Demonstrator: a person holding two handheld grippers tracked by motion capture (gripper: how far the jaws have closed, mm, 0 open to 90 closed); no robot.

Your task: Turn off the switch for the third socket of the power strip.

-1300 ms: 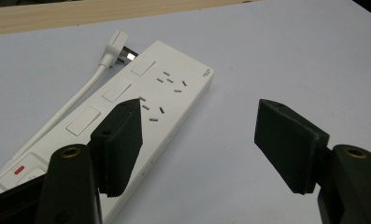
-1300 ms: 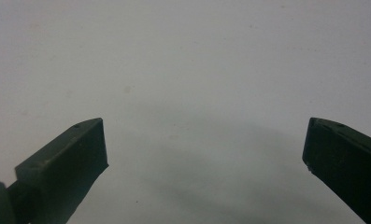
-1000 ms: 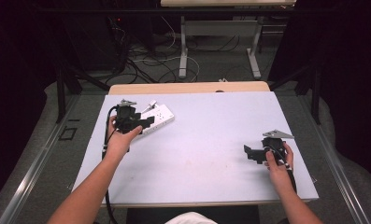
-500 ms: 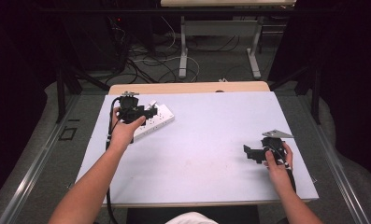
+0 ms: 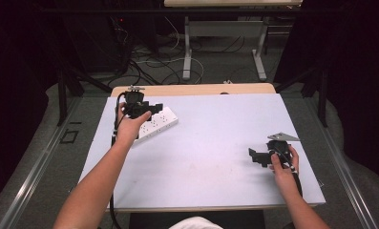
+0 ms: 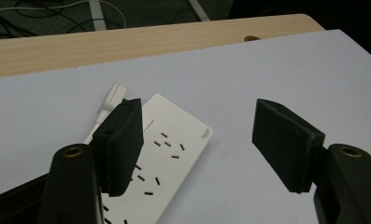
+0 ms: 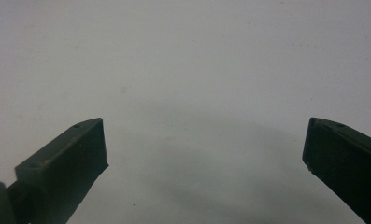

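Two grippers, both with jaws spread and empty: right gripper (image 5: 259, 156) resting low near the surface's (image 5: 215, 143) right edge; left gripper (image 5: 146, 109) poised over the white rectangular plastic power strip (image 5: 159, 125) near the far-left corner, apparently lining up a grasp.

The high view looks forward and down over the pale grey worktop (image 5: 211, 143); both claw cameras skim it closely, the left facing 12 o'clock.

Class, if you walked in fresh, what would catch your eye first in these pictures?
A white power strip lies at the table's far left, with the left gripper poised above it, fingers spread wide. Near the right edge, the right gripper rests low over the bare white tabletop, also open.
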